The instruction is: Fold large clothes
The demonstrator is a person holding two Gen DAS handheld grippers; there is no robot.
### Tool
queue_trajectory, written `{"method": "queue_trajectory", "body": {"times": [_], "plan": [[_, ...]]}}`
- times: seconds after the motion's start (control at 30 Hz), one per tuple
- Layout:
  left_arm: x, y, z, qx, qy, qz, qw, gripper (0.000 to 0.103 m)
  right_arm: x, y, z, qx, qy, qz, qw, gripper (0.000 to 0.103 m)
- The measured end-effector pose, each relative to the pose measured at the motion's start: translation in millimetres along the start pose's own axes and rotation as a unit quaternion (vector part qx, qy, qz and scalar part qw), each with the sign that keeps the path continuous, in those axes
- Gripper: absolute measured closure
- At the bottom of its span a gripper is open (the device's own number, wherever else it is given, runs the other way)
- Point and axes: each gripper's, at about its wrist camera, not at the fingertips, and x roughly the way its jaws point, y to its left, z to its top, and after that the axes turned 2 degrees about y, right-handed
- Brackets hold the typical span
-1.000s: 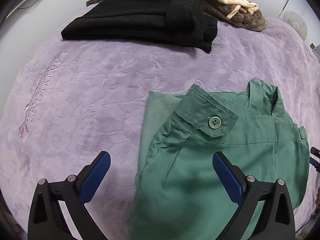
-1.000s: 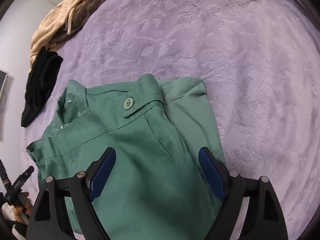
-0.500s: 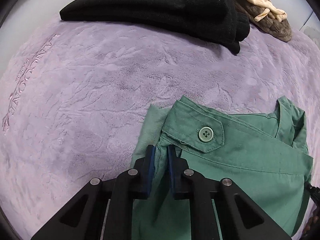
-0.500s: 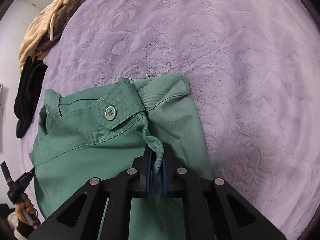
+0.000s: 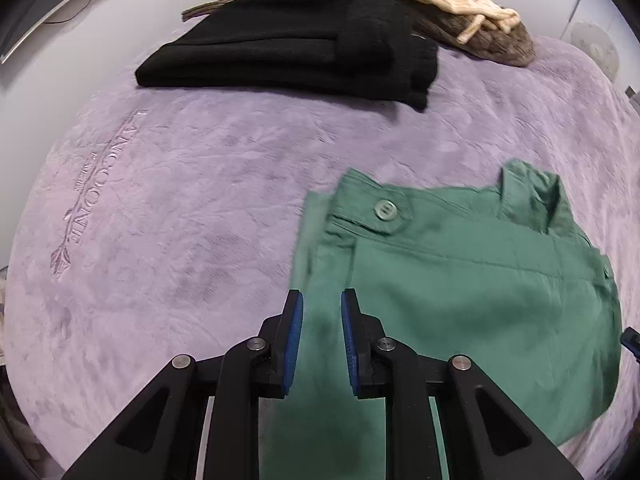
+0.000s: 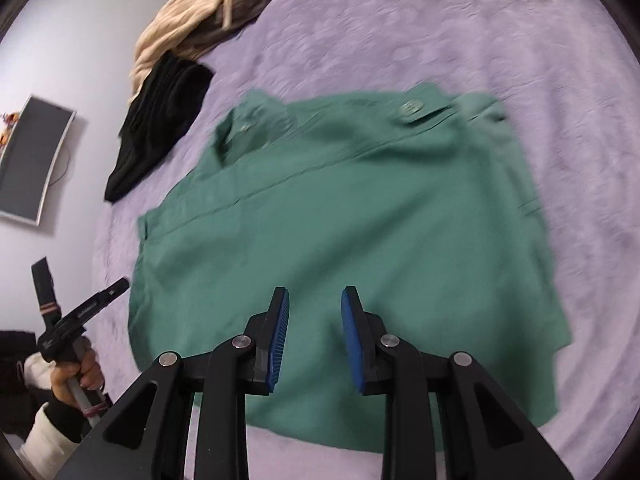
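Observation:
A folded green garment [image 5: 460,292] with a buttoned tab lies flat on the purple blanket [image 5: 180,200]; it also shows in the right wrist view [image 6: 340,220]. My left gripper [image 5: 322,300] hovers over the garment's left edge, jaws a little apart, holding nothing. My right gripper [image 6: 314,296] hovers above the garment's near part, jaws a little apart and empty. The left hand and its gripper handle [image 6: 76,320] show at the lower left of the right wrist view.
A folded black garment [image 5: 288,56] lies at the far side of the blanket, with a beige and brown pile of clothes [image 5: 440,4] behind it. A monitor [image 6: 32,160] hangs on the wall at left. A white fan [image 5: 596,48] stands at far right.
Both grippers closed on the green cloth half a second ago; now both have let go, opened slightly and pulled back and up. The garment lies flatter.

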Motion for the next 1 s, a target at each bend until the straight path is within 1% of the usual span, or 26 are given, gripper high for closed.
{"method": "queue_trajectory", "body": {"times": [0.07,0.13,0.17,0.23,0.27,0.37,0.4,0.47,0.53,0.57,0.6,0.63,0.67,0.7,0.73,0.77,0.83,0.87,0.9,0.93,0.97,1.0], "plan": [[5.1,-21.3,-15.2,0.013,0.013,-0.018,0.9997,0.082,24.2,12.7,-13.1,-0.013,0.027,0.002,1.0,0.073],[13.7,-41.6,-28.7,0.025,0.03,-0.024,0.999,0.082,42.0,14.4,-24.5,-0.027,0.047,-0.02,0.998,0.073],[20.2,-50.0,-37.1,0.03,0.04,-0.021,0.9985,0.082,43.6,10.5,-28.7,-0.027,0.051,-0.028,0.998,0.074],[33.9,-55.1,-55.9,0.04,0.057,-0.005,0.9976,0.082,32.9,-7.5,-33.1,-0.015,0.043,-0.038,0.998,0.074],[37.2,-52.6,-64.8,0.043,0.06,0.002,0.9973,0.082,23.4,-18.7,-34.7,-0.01,0.035,-0.058,0.998,0.074],[32.0,-29.8,-78.8,0.034,0.052,-0.004,0.998,0.082,-6.2,-57.2,-35.7,0.013,0.014,-0.113,0.993,0.074],[29.4,-20.5,-81.1,0.028,0.053,-0.005,0.9982,0.082,-18.3,-73.7,-36.6,0.027,0.008,-0.144,0.989,0.074],[23.2,-4.3,-83.4,0.013,0.053,-0.015,0.9984,0.082,-42.6,-97.1,-38.3,0.052,-0.009,-0.16,0.986,0.074],[16.8,5.1,-84.4,0.007,0.052,-0.011,0.9985,0.082,-65.6,-114.0,-43.7,0.075,-0.029,-0.18,0.98,0.073],[14.1,7.4,-84.7,0.007,0.05,-0.01,0.9987,0.082,-75.7,-121.6,-48.3,0.092,-0.04,-0.187,0.977,0.067],[11.4,8.6,-86.0,0.01,0.048,-0.006,0.9988,0.082,-86.0,-131.7,-54.9,0.116,-0.052,-0.179,0.976,0.051],[9.9,8.8,-87.8,0.013,0.047,-0.002,0.9988,0.082,-95.3,-144.0,-63.5,0.147,-0.064,-0.15,0.976,0.044],[9.4,8.4,-90.2,0.015,0.048,0.001,0.9988,0.082,-99.4,-154.4,-73.2,0.178,-0.075,-0.116,0.974,0.04],[11.4,8.9,-91.8,0.016,0.049,0.004,0.9986,0.082,-101.2,-164.6,-84.1,0.212,-0.081,-0.074,0.971,0.04],[13.6,8.6,-93.5,0.018,0.051,0.008,0.9985,0.082,-98.0,-175.4,-95.9,0.248,-0.083,-0.019,0.965,0.04],[15.4,9.3,-92.5,0.019,0.052,0.012,0.9984,0.082,-91.1,-183.6,-106.1,0.28,-0.084,0.032,0.956,0.04],[19.8,6.0,-93.3,0.022,0.054,0.02,0.9981,0.082,-64.6,-192.7,-119.3,0.342,-0.082,0.124,0.928,0.04],[22.4,4.8,-92.6,0.023,0.056,0.023,0.9979,0.082,-46.3,-191.3,-123.8,0.369,-0.08,0.158,0.912,0.04],[24.7,3.7,-92.6,0.025,0.058,0.027,0.9976,0.082,-31.5,-196.7,-128.6,0.399,-0.084,0.189,0.893,0.04],[27.0,1.7,-92.0,0.027,0.06,0.03,0.9974,0.082,-18.8,-193.1,-133.2,0.419,-0.092,0.203,0.88,0.041],[28.4,2.4,-93.1,0.029,0.062,0.033,0.9972,0.082,-12.4,-197.7,-136.5,0.441,-0.107,0.218,0.864,0.054],[29.3,1.7,-92.9,0.03,0.063,0.035,0.9969,0.082,-9.0,-202.0,-138.4,0.462,-0.123,0.238,0.845,0.088]]}}
